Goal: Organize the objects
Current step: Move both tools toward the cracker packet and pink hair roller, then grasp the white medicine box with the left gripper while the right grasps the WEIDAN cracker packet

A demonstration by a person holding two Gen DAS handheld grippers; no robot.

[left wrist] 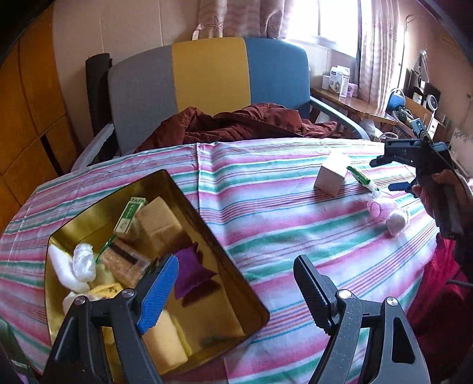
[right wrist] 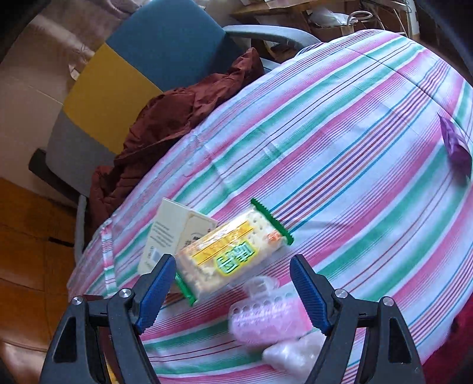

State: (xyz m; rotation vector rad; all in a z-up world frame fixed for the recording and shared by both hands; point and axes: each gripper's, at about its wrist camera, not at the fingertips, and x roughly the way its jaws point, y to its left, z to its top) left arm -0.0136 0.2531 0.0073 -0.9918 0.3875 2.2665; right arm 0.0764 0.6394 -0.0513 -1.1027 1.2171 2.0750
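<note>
While pink, green and white stripes run across the cloth covering the tabletop (left wrist: 266,212), a chair (left wrist: 207,76) with grey, yellow and blue panels stands behind it with a rust-brown jacket (left wrist: 236,124) heaped on its seat, and a bright curtained window (left wrist: 325,20) and a cluttered wooden side desk (left wrist: 354,106) fill the far right.

On the cloth's left part sits a gold tin (left wrist: 254,307), open-topped, holding a purple pouch (left wrist: 192,271), a tan box (left wrist: 159,224), a green-labelled packet (left wrist: 130,215), a brown snack bar (left wrist: 124,260), white wrapped items (left wrist: 82,265) and pale yellow blocks (left wrist: 165,339).

The left claw (left wrist: 236,292) hangs spread wide and empty over the tin's right wall. The right claw (right wrist: 233,292) is likewise spread wide with nothing between its fingers, poised just above a cracker packet (right wrist: 233,254) with green ends, which leans against a small cream carton (right wrist: 174,233); a pink perforated roller (right wrist: 266,319) and a whitish wrapped item (right wrist: 292,354) lie just beside it.

Only the left wrist view shows the tin; from there the carton appears plain white. Only the right wrist view shows a second purple pouch (right wrist: 455,144) lying well apart near the cloth's far edge.
</note>
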